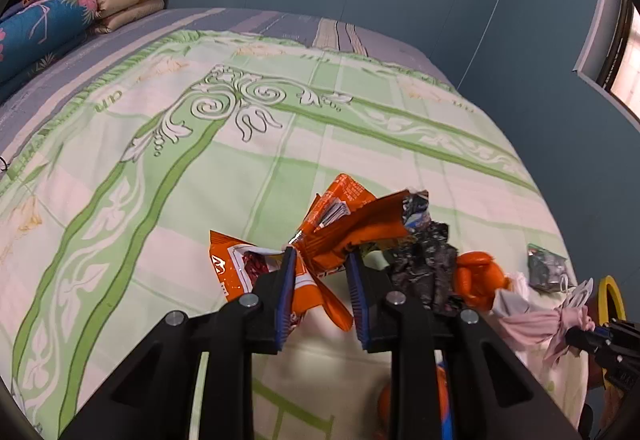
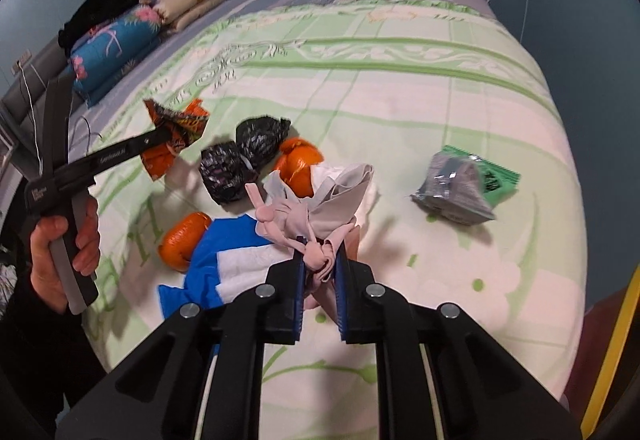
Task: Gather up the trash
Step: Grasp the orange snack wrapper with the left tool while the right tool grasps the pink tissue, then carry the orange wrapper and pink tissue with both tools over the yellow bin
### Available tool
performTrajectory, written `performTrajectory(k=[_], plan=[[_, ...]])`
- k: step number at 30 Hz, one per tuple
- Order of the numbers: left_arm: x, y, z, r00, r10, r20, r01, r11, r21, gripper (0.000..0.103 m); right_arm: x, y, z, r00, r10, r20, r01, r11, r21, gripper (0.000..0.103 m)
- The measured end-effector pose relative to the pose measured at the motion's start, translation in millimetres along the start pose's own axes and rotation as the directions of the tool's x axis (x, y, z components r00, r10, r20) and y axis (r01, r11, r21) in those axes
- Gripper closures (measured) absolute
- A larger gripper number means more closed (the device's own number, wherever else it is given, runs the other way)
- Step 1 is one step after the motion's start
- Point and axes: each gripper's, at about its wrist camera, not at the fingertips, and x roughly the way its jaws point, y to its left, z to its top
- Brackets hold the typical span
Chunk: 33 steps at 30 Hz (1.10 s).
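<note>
My left gripper [image 1: 322, 266] is shut on a crumpled orange snack wrapper [image 1: 344, 224], which hangs just above the green-patterned bed cover [image 1: 200, 180]. The right wrist view shows the same wrapper [image 2: 176, 128] pinched at the left gripper's tip [image 2: 160, 138], with a hand [image 2: 64, 252] on the handle. My right gripper [image 2: 320, 262] is shut on the knotted end of a pink and grey plastic bag [image 2: 340, 192]. From the left wrist view, that bag [image 1: 528, 324] stretches toward the right gripper [image 1: 578, 336].
On the cover lie black crumpled bags [image 2: 244, 164], two orange lumps [image 2: 298, 164] [image 2: 184, 240], a blue and white piece [image 2: 228, 256] and a silver-green wrapper [image 2: 464, 184]. Pillows [image 2: 116, 44] are stacked at the back left. A yellow rim [image 1: 612, 292] stands past the bed's right edge.
</note>
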Motion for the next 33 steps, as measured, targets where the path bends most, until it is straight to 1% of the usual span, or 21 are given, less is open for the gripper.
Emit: performTrajectory(k=[2,5,8,11,15,20,24,31,33], plan=[[-9.4,-1.1,-0.1,1.0,-0.007,0.012,0.007,1.0,-0.003,0.079,-12.9,-2.2,-0.8,1.0,0.006,0.019,-0.007,1.0,0.012,0.091],[-25.5,-3.5,-1.1,0.999,-0.018,0.031,0.019,1.0,-0.009,0.079,-27.5,-7.7,-1.0,0.999,0.036,0.032,-0.038,0.998,0.046,0.091],[-39.7,-7.1,-1.8,0.999,-0.03,0.044,0.031,0.999,-0.008,0.079,-44.0,-9.3,-2.5,0.998,0.022,0.057,-0.025,0.998,0.055,0.091],[-55.2,-14.5,-2.6,0.997,-0.038,0.064,0.038,0.999,0.001,0.079,-57.0,-11.7,-3.1,0.997,0.031,0.076,-0.035,0.997,0.063,0.091],[-75.5,-30.5,-3.9,0.994,-0.064,0.084,0.063,0.998,0.018,0.079,-75.3,-14.0,-6.9,0.994,0.035,0.107,-0.042,0.997,0.064,0.091],[-104.1,-62.7,-2.0,0.988,-0.102,0.118,0.094,0.993,0.066,0.079,-101.0,-19.5,-13.7,0.988,0.029,0.151,-0.04,0.996,0.074,0.091],[-131.2,-95.0,1.1,0.978,-0.138,0.157,0.12,0.985,0.122,0.079,-124.3,-24.6,-18.0,0.98,0.02,0.196,-0.036,0.997,0.075,0.091],[-168.1,-150.3,0.8,0.962,-0.202,0.186,0.164,0.966,0.2,0.079,-169.5,-36.5,-28.3,0.959,0.011,0.283,-0.036,0.996,0.086,0.091],[-174.8,-165.9,-0.9,0.962,-0.201,0.186,0.16,0.964,0.214,0.079,-181.4,-43.0,-31.2,0.952,0.004,0.307,-0.035,0.995,0.093,0.091]])
